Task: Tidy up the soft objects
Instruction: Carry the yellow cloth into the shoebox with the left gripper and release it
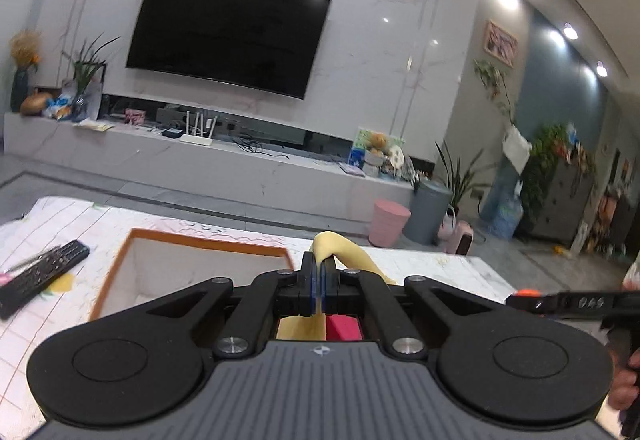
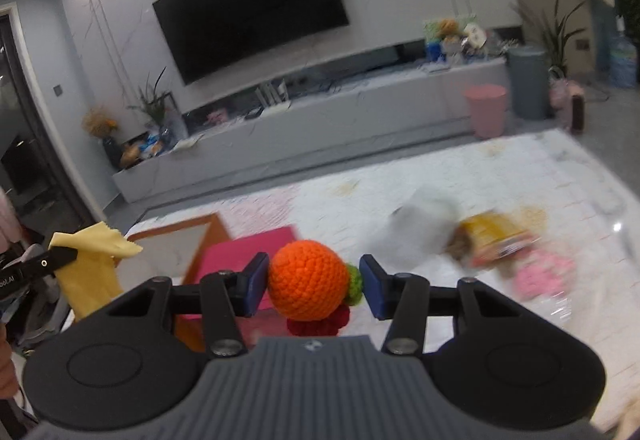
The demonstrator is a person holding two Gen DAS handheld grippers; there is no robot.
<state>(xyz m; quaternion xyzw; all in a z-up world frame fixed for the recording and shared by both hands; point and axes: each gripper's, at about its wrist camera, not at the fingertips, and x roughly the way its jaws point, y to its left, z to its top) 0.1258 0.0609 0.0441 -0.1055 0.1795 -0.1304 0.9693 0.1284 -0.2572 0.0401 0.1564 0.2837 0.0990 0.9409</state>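
Little can be read. In the right wrist view, white letters on the black side of the left gripper at the left edge look like "ool.AI", cut off by the frame. The yellow package on the tabletop carries print too blurred to read.

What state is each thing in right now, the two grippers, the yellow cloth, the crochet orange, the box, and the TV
left gripper: shut on the yellow cloth.
yellow cloth: lifted, hanging limp from the pads.
right gripper: jaws apart around the crochet orange, contact unclear.
crochet orange: between the fingers, leaf end toward the right pad.
storage box: open-topped.
TV: screen dark.
remote: lying flat on the mat.
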